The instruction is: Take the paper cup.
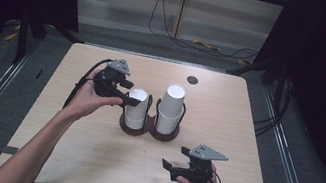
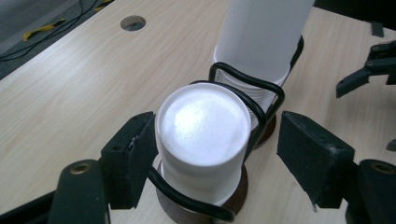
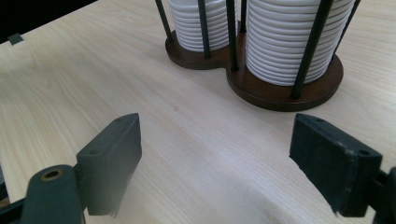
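- The table [image 1: 88,159] spans the middle of the high view; the wooden cup holder [image 1: 149,128] sits at its centre, with wire loops around two stacks of white paper cups.
- The taller stack [image 1: 172,104] stands right of centre; the shorter stack [image 1: 136,107] just left of it.
- The left gripper [image 1: 125,96] straddles the shorter stack's top cup [image 2: 203,130]; one pad touches, the other stands clear, so not yet clamped; I'd squeeze gently above the wire [image 2: 261,109]; lift straight up.
- The right gripper [image 1: 173,158] rests at lower right; jaws wide apart, nothing between them.
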{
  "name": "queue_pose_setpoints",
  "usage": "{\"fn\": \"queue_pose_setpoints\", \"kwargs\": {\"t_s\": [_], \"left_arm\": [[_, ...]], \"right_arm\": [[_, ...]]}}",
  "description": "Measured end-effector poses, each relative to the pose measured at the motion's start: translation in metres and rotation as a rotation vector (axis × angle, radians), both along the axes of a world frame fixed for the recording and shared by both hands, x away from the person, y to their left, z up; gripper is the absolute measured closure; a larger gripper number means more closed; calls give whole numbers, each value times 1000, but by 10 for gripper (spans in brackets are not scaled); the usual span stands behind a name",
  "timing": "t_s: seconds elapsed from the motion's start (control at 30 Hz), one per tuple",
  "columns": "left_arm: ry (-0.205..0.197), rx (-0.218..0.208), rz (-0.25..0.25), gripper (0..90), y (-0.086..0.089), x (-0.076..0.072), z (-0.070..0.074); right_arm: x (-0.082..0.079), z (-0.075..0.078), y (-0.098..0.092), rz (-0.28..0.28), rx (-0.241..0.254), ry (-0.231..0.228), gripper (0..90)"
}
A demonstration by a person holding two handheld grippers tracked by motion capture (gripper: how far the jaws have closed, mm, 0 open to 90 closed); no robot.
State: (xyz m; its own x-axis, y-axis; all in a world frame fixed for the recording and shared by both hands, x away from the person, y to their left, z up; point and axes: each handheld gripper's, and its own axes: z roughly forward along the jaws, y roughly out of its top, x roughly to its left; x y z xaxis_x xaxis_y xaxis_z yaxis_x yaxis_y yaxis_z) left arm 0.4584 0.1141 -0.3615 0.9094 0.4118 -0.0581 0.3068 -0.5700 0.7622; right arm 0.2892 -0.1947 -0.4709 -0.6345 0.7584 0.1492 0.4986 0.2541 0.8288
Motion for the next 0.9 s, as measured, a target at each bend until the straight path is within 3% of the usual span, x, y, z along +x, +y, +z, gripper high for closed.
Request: {"fn": "queue_pose_setpoints", "kwargs": {"t_s": [0.17,0.3,0.5,0.6,0.67,0.77,0.9], "left_arm": [[17,43,7,267,-7,6,-1],[13,104,1,227,-14,7,1],[47,176,-3,226,-19,13,4],[50,176,0,226,-21,16,3],[44,211,-12,231,-24,17,4],[32,227,3,229,-27,17,4],[48,240,-13,235,-31,17,3]], "right_arm": [[0,-1,1,0,-4,6,169],[0,-1,0,2,-4,8,169],[0,-2,2,18,-3,17,169],[0,-2,3,23,-7,23,169],[0,-2,2,23,-7,24,169],[0,-2,2,24,-5,26,158],[-1,-2,3,28,-9,27,155]]}}
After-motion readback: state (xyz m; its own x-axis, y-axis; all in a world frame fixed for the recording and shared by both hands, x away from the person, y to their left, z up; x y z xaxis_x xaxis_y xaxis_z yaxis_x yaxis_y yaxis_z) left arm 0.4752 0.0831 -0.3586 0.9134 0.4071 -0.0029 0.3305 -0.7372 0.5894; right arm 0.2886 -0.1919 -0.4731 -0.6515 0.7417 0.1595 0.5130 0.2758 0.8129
